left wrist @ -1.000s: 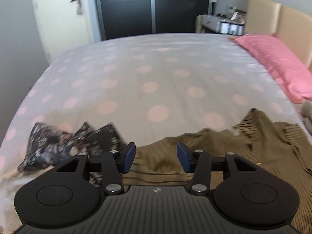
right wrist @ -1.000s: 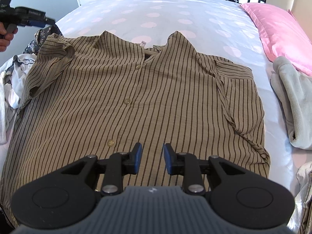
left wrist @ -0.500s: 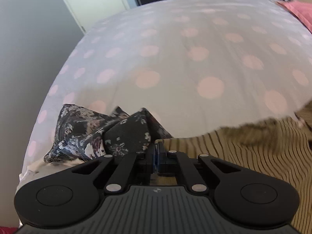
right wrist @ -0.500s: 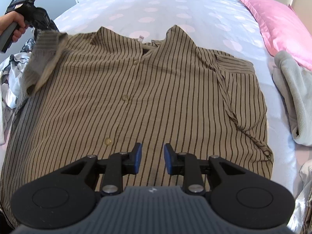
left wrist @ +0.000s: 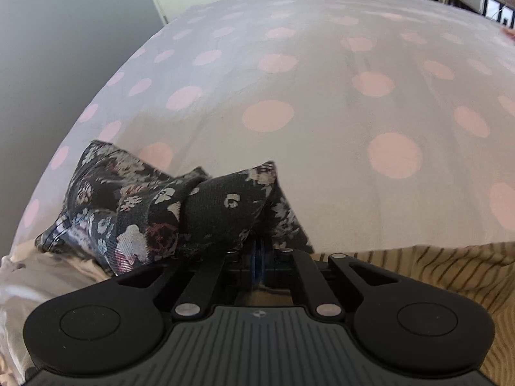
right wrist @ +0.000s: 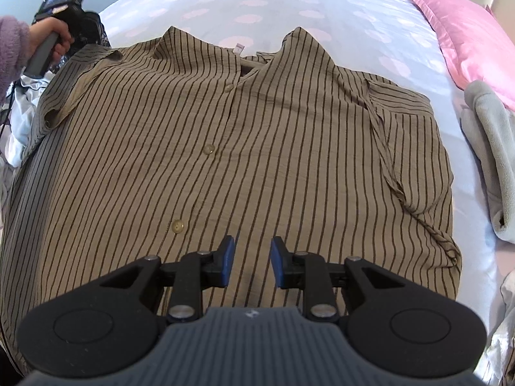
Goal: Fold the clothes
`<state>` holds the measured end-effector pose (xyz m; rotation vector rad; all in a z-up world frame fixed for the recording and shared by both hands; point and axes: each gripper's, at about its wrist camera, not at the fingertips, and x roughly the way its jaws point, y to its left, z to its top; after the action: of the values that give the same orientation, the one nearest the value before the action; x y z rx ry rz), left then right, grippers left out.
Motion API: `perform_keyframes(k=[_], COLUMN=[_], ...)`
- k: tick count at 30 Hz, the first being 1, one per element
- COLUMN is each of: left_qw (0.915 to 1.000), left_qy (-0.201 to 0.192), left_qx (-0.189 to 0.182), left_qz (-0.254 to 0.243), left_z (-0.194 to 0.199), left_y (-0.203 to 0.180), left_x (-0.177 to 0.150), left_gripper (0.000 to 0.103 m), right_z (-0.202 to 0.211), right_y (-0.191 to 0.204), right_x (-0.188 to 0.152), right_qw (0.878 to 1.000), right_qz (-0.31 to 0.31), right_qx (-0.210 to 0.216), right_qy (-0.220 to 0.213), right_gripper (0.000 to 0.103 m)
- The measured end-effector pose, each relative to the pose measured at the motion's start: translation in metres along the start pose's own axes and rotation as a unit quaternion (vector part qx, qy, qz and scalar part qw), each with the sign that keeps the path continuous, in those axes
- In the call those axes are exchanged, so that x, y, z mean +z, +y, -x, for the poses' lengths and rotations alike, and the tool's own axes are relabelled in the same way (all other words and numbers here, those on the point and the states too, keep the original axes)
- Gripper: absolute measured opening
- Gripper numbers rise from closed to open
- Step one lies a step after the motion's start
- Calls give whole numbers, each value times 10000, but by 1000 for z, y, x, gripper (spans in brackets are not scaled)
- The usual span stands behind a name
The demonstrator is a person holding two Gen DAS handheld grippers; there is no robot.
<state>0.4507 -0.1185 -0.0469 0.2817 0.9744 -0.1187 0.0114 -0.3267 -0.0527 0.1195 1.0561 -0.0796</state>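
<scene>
**Striped shirt laid flat on the bed, left gripper pinched at its sleeve corner**

So the bed [right wrist: 322,9] has a pale cover with pink dots, and the striped shirt [right wrist: 257,148] takes up most of the near side of it, spread flat, buttoned front up, collar pointing toward the far edge. A pink pillow [right wrist: 466,35] sits at the far right corner, and a grey fleecy garment [right wrist: 492,148] is bunched along the right edge, just beside the shirt's right sleeve. At the left edge there's a dark floral garment [left wrist: 167,212] crumpled next to some white cloth [right wrist: 19,135].

A hand [right wrist: 51,37] in a purple fuzzy sleeve holds the left gripper [left wrist: 259,257] over the shirt's left shoulder area. Its jaws are pressed together, but whether any shirt fabric is caught between them I can't tell; the tips are hidden against the floral garment.

The right gripper [right wrist: 250,260] hangs over the shirt's lower front, near the bottom button [right wrist: 178,226]. Its jaws stand partly apart with nothing between them.
</scene>
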Motion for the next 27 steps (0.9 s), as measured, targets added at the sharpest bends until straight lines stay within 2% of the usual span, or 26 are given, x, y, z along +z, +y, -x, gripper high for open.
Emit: perform_keyframes(k=[5,7,9,10,11,16,17,19,22,27], left_qw=[9961,9937,9926,9925,9923,9890,9878,9866,9868,9888], left_qy=[-584,-864,-961,-936,-910,-469,-417,-347,-288,-361], left_qx=[-661,-691,-680,-715,-749,-1235,-1291,-1318,-1312,-1213], left_qz=[-83,-198,-305,-340,-375,-666,-761,-899,-901,-794], left_z=[45,68,88,96,103,127,130,129,123,105], left_y=[15,20,25,27,30,27,22,13,2,-10], left_x=[-2,-9,-20,-27,-34,-83,-93,-112,-130,-136], left_gripper=[33,35,25,12,11,12,17,23,23,23], right_z=[4,7,11,13,15,23,24,26,30,36], right_y=[-2,-2,0,0,1,4,4,5,6,7], right_x=[-2,-2,-3,-3,-4,-5,-6,-6,-8,-11], right_qw=[10000,10000,9999,9999,9998,9996,9995,9994,9993,9991], right_qz=[-67,-41,-3,19,28,68,72,80,76,119], right_qx=[-23,-5,14,24,31,56,52,48,43,86], right_qy=[-19,-71,-135,-169,-191,-283,-297,-323,-357,-402], right_gripper=[28,28,28,28,28,28,28,28,28,28])
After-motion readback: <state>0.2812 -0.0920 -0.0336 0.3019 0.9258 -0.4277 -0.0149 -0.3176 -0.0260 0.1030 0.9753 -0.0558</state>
